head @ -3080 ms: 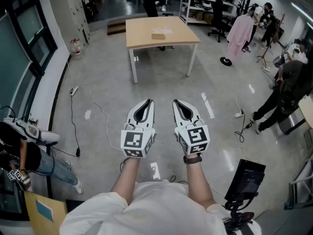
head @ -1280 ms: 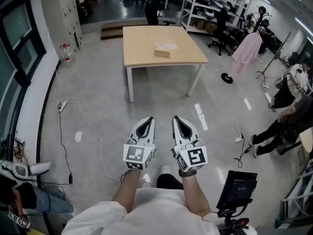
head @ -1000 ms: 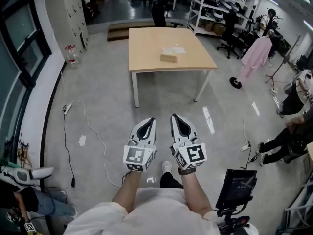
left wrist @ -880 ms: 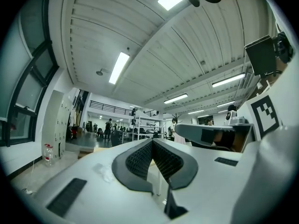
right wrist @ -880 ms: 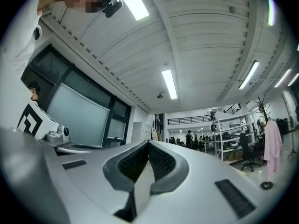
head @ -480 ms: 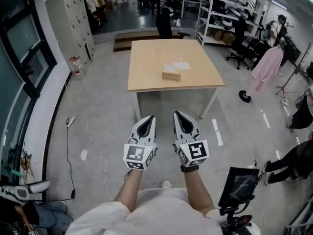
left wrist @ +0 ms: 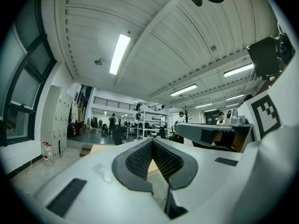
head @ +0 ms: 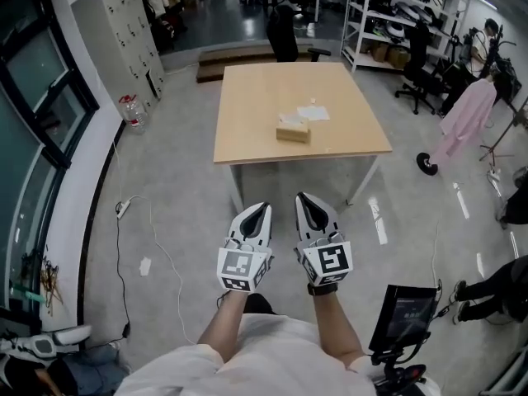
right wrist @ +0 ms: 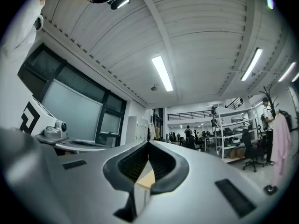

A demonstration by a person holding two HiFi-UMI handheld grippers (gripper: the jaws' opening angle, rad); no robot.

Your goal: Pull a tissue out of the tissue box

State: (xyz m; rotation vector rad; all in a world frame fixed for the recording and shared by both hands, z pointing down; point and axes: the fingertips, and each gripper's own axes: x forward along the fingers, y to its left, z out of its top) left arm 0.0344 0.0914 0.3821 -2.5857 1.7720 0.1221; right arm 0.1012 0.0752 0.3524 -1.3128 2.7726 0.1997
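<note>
**we close in on the table, both grippers shut and empty**

head view, looking steeply down: we stand on a grey workshop floor with two white hand-held grippers held out level in front of us, side by side. compared with the frames a few seconds back, the wooden table now sits much nearer and larger. its near edge lies just ahead of the gripper tips, where before a wide stretch of floor lay between.

the tissue box, a small tan box, rests near the middle of the table, a little toward the near edge. a thin white sheet lies just behind it, on the far side. we cannot tell whether a tissue stands up from the box.

the left gripper has its jaws together with nothing between them, as its own view shows. the right gripper likewise has its jaws pressed together and holds nothing. neither has changed its grip during the approach.

we judge that this is still the walk-up. the box is well apart from both grippers and untouched, so no tissue is pulled yet. next we need to reach over the near edge and part one gripper's jaws above the box.
</note>
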